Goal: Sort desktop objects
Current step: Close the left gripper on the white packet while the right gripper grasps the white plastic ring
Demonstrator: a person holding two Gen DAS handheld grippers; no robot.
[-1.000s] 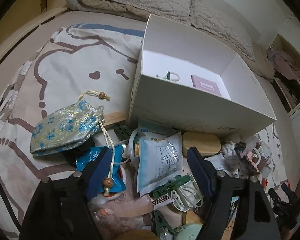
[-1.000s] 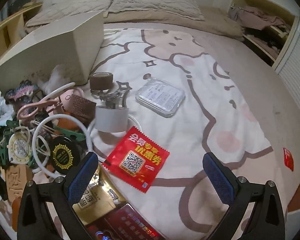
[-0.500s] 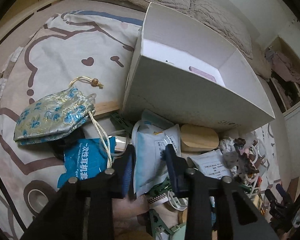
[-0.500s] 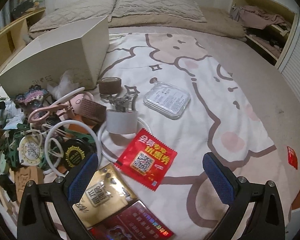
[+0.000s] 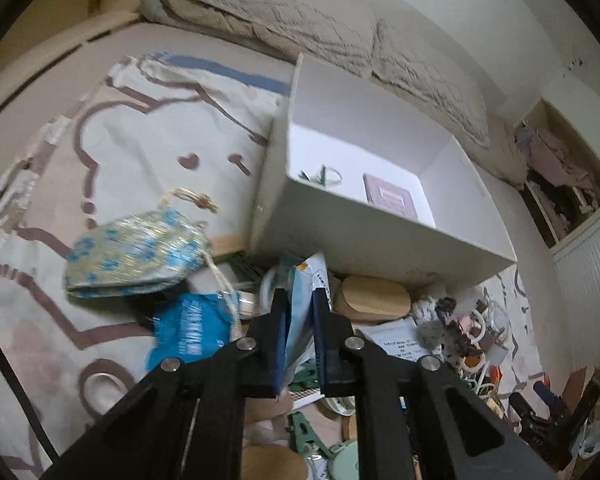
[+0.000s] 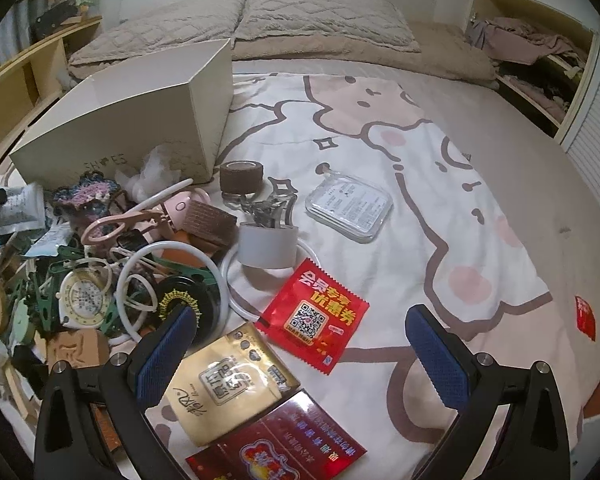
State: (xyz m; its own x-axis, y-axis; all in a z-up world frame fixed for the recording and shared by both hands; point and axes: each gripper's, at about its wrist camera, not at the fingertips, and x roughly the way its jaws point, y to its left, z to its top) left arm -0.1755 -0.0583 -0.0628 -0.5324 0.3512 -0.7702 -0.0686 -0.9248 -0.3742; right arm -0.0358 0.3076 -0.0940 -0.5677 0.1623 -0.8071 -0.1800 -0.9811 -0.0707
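The bed with the cartoon-print cover [image 6: 380,160] carries everything. On it stands the big white cardboard box [image 5: 364,232], with a small purple booklet [image 5: 390,198] on its floor. In front of the box lies the blue-flowered drawstring pouch [image 5: 136,252], beside the blue foil packet [image 5: 192,330]. The left tool [image 5: 300,320] is clenched on the pale blue plastic sachet [image 5: 302,300], lifted above the pile. The right tool [image 6: 300,344] is released, its fingers wide apart above the red square coupon packet [image 6: 316,314].

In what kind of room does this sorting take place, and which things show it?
Most likely a bedroom. The clutter lies on a bed with a cartoon-print sheet, two quilted pillows at its head, and clothes piled in an open closet beside it.
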